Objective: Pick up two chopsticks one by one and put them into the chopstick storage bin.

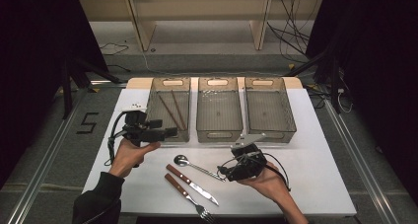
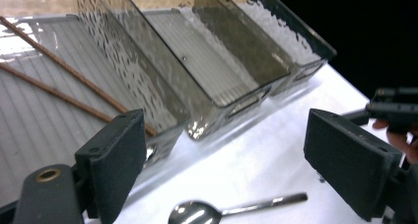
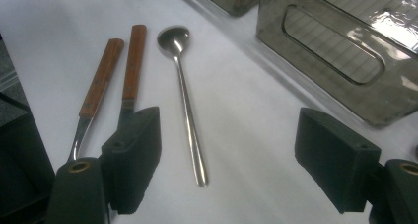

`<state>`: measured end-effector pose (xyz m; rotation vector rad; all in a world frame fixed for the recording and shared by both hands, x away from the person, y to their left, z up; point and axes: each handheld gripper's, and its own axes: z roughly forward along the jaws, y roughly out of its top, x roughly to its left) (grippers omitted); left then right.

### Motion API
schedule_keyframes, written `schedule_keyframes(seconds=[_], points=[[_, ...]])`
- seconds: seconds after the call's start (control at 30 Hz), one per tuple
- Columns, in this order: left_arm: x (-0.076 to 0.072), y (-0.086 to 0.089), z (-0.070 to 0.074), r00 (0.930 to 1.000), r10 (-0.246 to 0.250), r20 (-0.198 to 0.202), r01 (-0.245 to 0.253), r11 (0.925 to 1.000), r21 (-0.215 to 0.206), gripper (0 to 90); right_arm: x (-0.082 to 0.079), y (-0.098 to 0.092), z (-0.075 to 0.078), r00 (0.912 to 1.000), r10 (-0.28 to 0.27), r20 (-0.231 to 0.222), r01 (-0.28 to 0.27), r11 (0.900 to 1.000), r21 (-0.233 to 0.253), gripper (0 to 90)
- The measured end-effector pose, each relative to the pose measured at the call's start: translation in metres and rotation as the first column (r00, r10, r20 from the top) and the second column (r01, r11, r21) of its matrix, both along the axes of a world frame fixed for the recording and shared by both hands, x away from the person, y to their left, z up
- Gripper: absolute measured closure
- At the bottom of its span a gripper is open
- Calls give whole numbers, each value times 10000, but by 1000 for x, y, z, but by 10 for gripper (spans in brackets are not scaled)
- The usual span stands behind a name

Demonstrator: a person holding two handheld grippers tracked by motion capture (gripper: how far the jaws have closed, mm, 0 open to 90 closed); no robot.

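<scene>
Below, spoon (image 3: 188, 110) lies between right tool's (image 3: 231, 160) spread jaws.

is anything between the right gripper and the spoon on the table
Nothing visible. In the right gripper view the spoon lies on bare white table just ahead of the open right gripper. The knife and fork lie off to one side, apart from the spoon.
</scene>
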<state>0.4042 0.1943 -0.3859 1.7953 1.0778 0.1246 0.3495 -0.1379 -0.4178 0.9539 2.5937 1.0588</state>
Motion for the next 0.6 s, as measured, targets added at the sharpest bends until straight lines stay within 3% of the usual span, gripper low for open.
schedule_keyframes(seconds=[0.3,0.4,0.6], points=[[-18,5,-19,9995,-178,260,182,9998,-126,159,7,12,-7,9994,185,-283,-191,9996,-221,280],[-27,6,-29,9984,-225,513,225,9997,-4,160,9,15,-9,9991,179,-391,-190,9994,-278,280],[-36,4,-33,9952,-315,925,309,9995,79,160,12,17,-12,9984,138,-541,-157,9992,-363,274]])
